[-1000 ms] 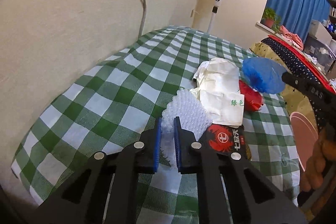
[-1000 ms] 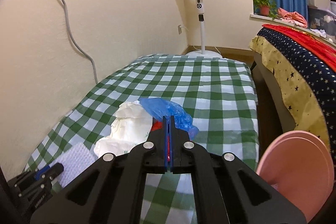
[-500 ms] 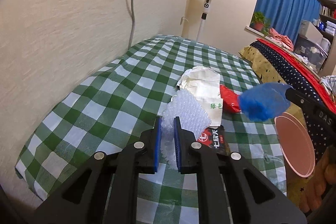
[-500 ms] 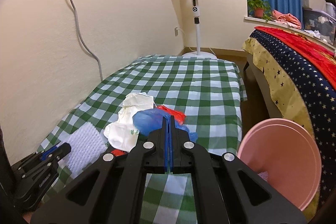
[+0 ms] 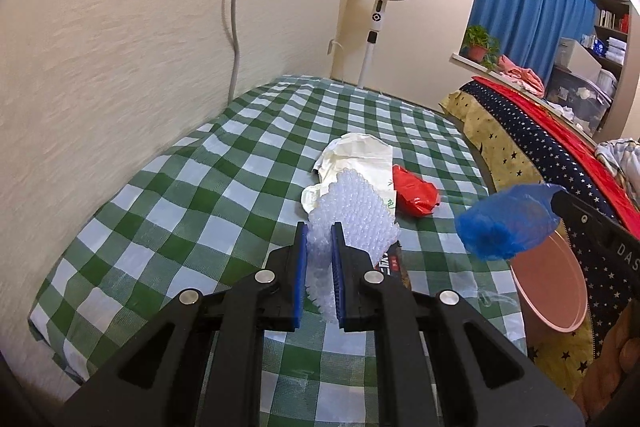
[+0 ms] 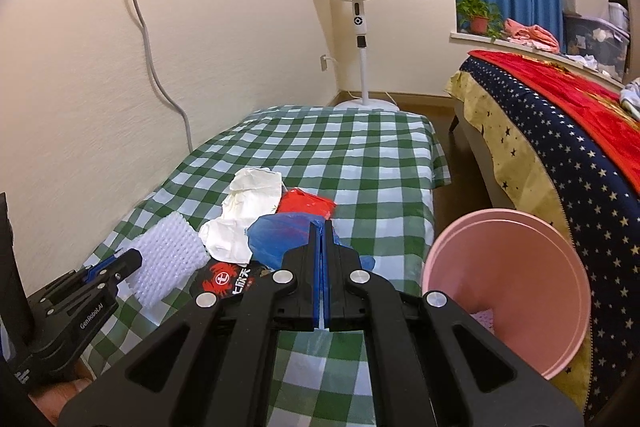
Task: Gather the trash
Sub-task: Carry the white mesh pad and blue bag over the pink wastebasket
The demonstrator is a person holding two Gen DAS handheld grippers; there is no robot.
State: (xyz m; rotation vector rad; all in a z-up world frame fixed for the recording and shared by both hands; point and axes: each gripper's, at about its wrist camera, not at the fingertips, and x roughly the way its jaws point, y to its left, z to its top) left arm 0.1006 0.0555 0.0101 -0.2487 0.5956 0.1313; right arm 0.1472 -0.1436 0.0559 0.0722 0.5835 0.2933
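Gripping bubble wrap (image 5: 352,215) and blue bag (image 5: 506,223), seemingly beside bin rim (image 5: 560,323).

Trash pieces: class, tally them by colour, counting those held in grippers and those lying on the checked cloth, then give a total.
White: 2, bubble wrap and paper bag
Red: 1, red bag
Blue: 1, blue bag
Black: 1, wrapper
Total: 5

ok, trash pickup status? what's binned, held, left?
Binned: something pale lies in the pink bin. Held: left tool shut on the bubble wrap, right tool shut on the blue plastic bag. Left on the table: white paper bag, red wrapper, black crab-logo packet.
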